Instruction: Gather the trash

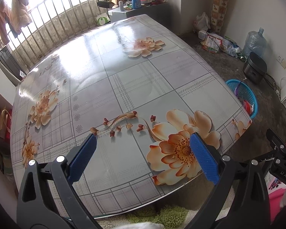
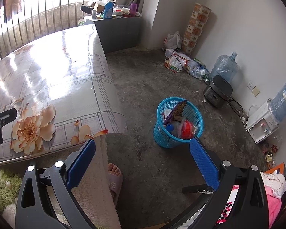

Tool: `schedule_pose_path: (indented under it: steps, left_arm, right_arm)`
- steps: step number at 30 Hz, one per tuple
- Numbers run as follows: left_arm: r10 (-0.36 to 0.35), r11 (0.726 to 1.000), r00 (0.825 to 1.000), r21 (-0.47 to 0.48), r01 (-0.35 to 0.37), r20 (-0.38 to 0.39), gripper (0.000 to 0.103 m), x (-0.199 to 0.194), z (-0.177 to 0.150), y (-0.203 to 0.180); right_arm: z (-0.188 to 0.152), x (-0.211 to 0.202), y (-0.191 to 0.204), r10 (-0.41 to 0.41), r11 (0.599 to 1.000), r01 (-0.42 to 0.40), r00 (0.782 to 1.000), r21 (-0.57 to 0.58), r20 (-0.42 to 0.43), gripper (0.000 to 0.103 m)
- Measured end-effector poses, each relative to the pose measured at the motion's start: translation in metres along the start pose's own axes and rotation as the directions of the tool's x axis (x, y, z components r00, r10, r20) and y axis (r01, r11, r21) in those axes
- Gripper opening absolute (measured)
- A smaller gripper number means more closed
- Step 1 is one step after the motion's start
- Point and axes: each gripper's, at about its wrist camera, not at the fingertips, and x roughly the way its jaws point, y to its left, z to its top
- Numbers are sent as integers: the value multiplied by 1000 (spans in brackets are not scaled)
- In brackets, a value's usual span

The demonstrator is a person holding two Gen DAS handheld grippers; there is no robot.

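A blue plastic waste basket (image 2: 178,122) stands on the concrete floor right of the table, holding a purple packet, a red item and a bottle. It also shows in the left wrist view (image 1: 244,97) past the table's right edge. My left gripper (image 1: 143,143) is open and empty above the near edge of the flowered table (image 1: 124,80). My right gripper (image 2: 143,148) is open and empty above the floor, just short of the basket. The left gripper's tip shows in the right wrist view (image 2: 3,118).
A grey rice cooker (image 2: 217,91), water jugs (image 2: 224,66) and a white dispenser (image 2: 261,124) line the right wall. Loose wrappers and bags (image 2: 185,63) lie in the far corner. A cluttered cabinet (image 2: 118,28) stands behind the table. A slippered foot (image 2: 114,177) is near.
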Motion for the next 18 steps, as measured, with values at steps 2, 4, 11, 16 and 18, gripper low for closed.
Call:
schedule_pose_path:
  steps: [2,4,11,16,18]
  left_arm:
    - [0,1000,1000,0,0,-2,94,0,0,0]
    - [-1,1000,1000,2,1,-4,94,0,-1,0]
    - [-1,1000,1000,1,1,-4,94,0,-1,0]
    - [-2,1000,1000,3,2,-4,94,0,-1,0]
    - [-3,1000,1000,4,3,-2,94,0,-1,0]
  right_arm:
    - [0,0,0,1,1000,-1,1000,0,-1,96]
    - [0,1,0,2,1000,-2,1000,0,-1,96]
    - [0,1,0,2,1000,-2,1000,-1,-2,96]
    - [0,2,1,5,1000,-5,1000,2,-1,96]
    - [0,3,1,6,1000,-6,1000,0,1,96]
